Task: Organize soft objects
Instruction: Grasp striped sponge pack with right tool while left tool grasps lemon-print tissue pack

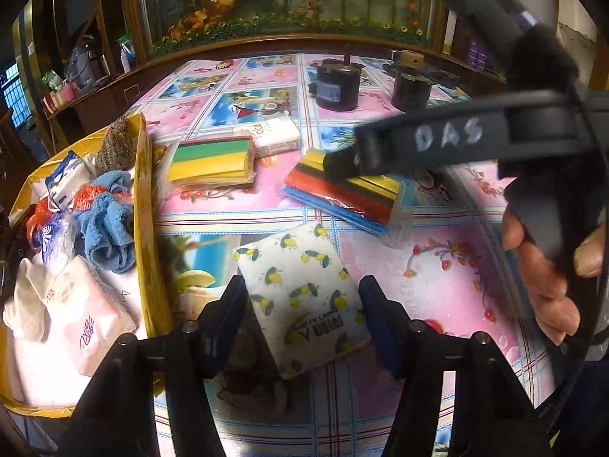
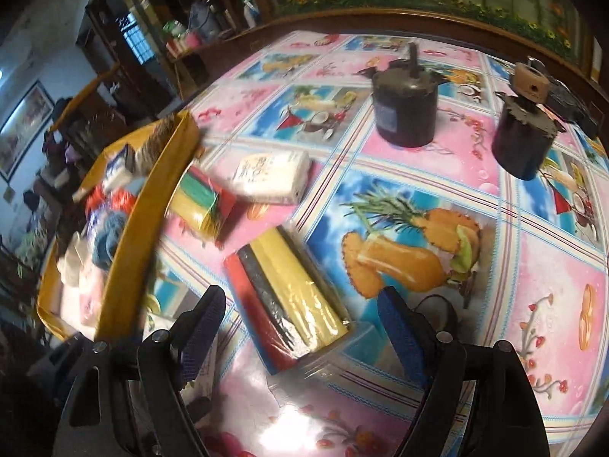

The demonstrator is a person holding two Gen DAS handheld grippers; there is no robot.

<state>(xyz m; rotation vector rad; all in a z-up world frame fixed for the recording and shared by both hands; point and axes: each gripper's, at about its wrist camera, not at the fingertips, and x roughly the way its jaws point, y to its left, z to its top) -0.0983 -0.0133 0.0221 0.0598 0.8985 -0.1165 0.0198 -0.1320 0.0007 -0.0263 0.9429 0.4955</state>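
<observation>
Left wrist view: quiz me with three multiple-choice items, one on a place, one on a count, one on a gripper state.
1. The lemon-print pack lies:
A. in the yellow bin
B. on the tablecloth between the left gripper's fingers
C. atop a black cylinder

2. Black cylinders on the table:
A. one
B. two
C. four

3. The left gripper is:
A. open
B. shut on the pack
C. holding a towel

Answers: B, it sits outside the yellow bin; B, a second cylinder stands alongside; A, gaps show on both sides of the pack.
</observation>
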